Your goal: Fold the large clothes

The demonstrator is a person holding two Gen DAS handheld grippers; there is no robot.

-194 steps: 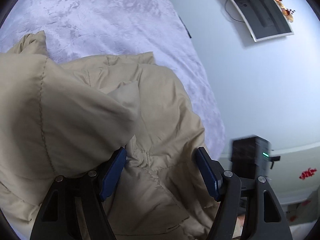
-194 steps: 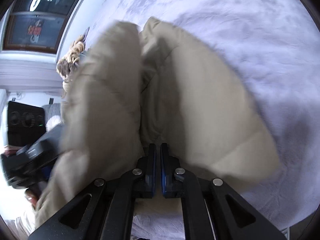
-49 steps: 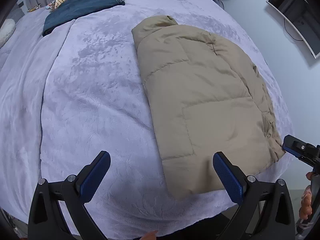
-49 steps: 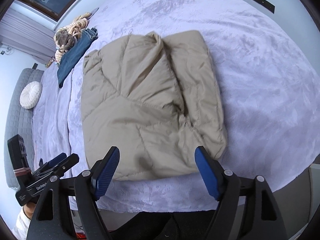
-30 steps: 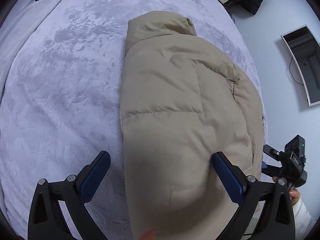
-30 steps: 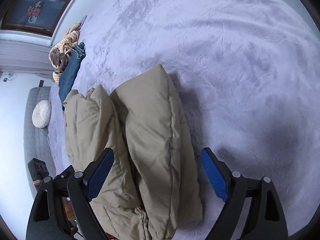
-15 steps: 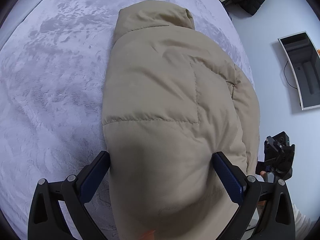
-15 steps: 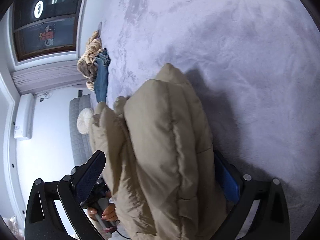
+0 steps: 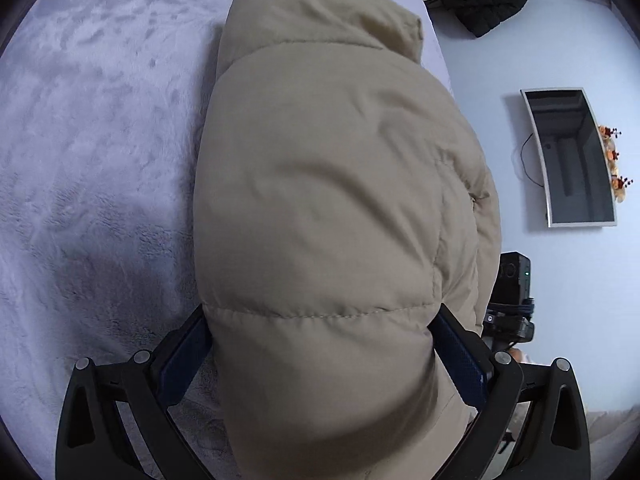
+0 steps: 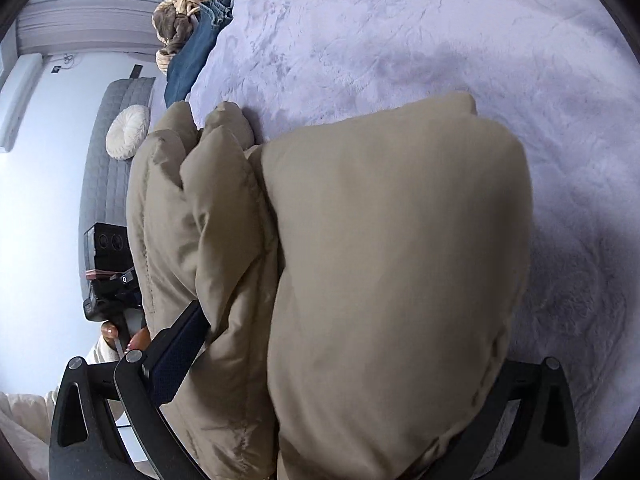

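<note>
Left wrist view: my left gripper (image 9: 320,356) spread wide, blue pads straddling near end of folded beige quilted puffer jacket (image 9: 332,200); bulk fills the gap, pads flank it, pinch not confirmed. Jacket lies ahead on lilac plush bed cover (image 9: 100,140). Wide stance likely suits thick padding.

Right wrist view: my right gripper (image 10: 352,364) spread likewise around opposite end of jacket (image 10: 392,264); right finger hidden behind fabric. Stacked layers sit left of centre. No containers visible in either view.
</note>
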